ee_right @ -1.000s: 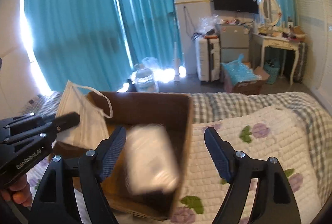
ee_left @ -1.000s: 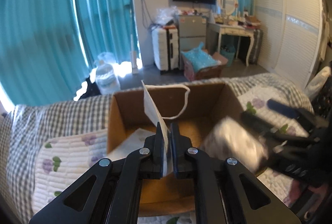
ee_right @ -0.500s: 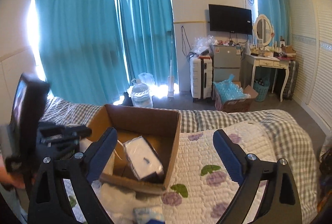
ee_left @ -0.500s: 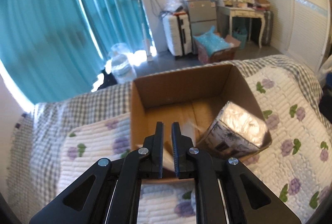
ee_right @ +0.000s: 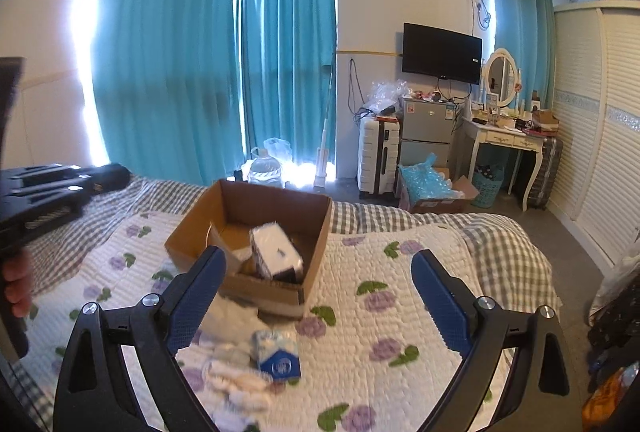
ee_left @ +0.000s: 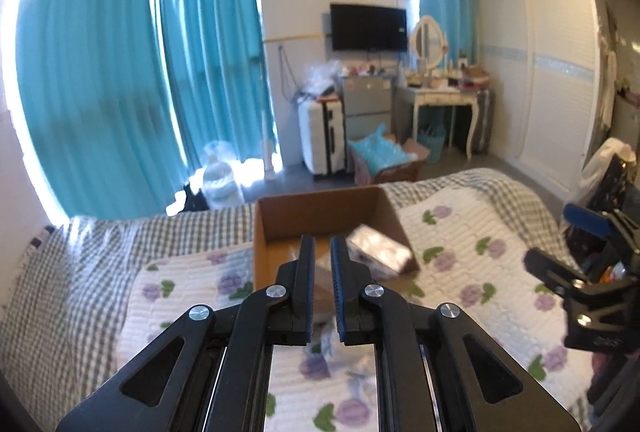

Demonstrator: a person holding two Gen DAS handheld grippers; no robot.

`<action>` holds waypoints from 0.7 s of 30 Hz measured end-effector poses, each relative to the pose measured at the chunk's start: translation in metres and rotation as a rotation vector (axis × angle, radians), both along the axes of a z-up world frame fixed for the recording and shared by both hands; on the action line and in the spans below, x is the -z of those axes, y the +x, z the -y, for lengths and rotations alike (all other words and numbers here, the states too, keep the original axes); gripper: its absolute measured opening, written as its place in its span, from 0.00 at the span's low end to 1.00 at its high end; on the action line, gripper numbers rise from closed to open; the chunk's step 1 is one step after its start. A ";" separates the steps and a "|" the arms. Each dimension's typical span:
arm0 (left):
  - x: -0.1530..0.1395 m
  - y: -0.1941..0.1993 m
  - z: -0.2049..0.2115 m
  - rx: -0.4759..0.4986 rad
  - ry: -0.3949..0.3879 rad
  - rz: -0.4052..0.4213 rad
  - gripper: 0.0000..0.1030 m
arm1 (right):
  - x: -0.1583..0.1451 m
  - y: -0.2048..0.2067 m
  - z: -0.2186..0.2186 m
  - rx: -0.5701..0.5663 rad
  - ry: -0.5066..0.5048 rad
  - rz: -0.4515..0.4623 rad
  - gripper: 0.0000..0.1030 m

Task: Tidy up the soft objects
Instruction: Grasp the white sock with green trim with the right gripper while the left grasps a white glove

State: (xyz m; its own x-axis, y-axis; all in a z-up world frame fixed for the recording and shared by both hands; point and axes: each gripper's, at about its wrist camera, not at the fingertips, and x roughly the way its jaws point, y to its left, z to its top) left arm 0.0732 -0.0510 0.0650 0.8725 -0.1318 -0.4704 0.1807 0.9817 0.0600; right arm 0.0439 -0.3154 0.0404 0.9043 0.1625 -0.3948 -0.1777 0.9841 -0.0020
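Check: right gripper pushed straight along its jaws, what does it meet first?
Likely the cardboard box near wall, or the wrapped pack inside if it clears the rim. Right gripper is open and empty; depth unclear.

Matt brown cardboard box (ee_right: 256,207), glossy plastic-wrapped pack (ee_right: 276,252) inside, on quilted cotton-look bedspread (ee_right: 404,316)

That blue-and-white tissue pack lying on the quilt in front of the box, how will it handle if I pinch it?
The tissue pack looks soft-wrapped, so it will probably squash rather than resist. Its film may be a little slippery. It seems small and likely light, and being blocky it shouldn't roll on the quilt.
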 end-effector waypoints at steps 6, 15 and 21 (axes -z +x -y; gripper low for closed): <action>0.027 -0.069 -0.007 -0.059 -0.003 0.145 0.82 | 0.019 -0.039 -0.003 -0.003 -0.035 -0.029 0.99; 0.113 -0.071 -0.017 -0.089 -0.035 -0.030 0.82 | 0.105 -0.040 -0.020 -0.041 -0.048 -0.232 0.99; 0.174 -0.054 -0.024 -0.126 -0.032 -0.174 0.82 | 0.178 -0.013 -0.040 -0.078 -0.090 -0.422 0.99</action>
State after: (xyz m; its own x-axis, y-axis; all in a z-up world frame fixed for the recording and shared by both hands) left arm 0.0192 -0.0266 -0.1087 0.7890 -0.0443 -0.6128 0.0615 0.9981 0.0070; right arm 0.0309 -0.2755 -0.1380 0.6467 0.1723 -0.7430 -0.2556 0.9668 0.0018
